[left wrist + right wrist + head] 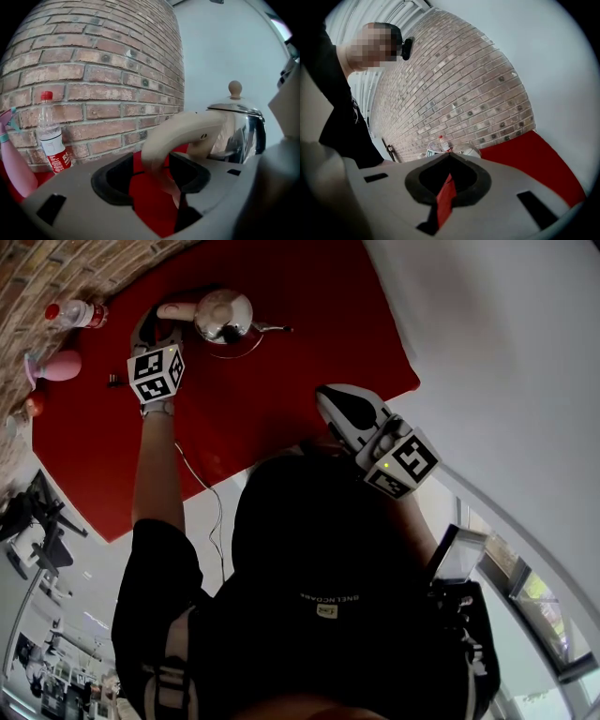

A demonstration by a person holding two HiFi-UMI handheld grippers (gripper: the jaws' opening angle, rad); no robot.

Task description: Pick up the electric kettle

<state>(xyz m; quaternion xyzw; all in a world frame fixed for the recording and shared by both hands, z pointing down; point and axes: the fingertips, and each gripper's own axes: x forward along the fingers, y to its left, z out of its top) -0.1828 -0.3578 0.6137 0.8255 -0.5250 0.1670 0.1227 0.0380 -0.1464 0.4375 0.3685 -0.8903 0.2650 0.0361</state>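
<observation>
The electric kettle (pixel 223 317) is polished steel with a beige knob and a beige loop handle (pixel 176 309). It stands on its base at the far side of the red table (pixel 281 381). My left gripper (pixel 167 326) is at that handle. In the left gripper view the handle (pixel 173 136) passes between the wide-apart jaws of the left gripper (pixel 152 161), and the steel body (pixel 241 133) stands to the right. My right gripper (pixel 328 397) hangs back over the table's near edge, far from the kettle. In its own view the right gripper (pixel 449 159) has its tips together with nothing held.
A clear bottle with a red cap and label (pixel 75 312) and a pink object (pixel 58 365) stand to the left of the kettle by the brick wall (pixel 93 70). A thin cable (pixel 204 486) trails off the table's near edge. A white surface (pixel 506 352) lies to the right.
</observation>
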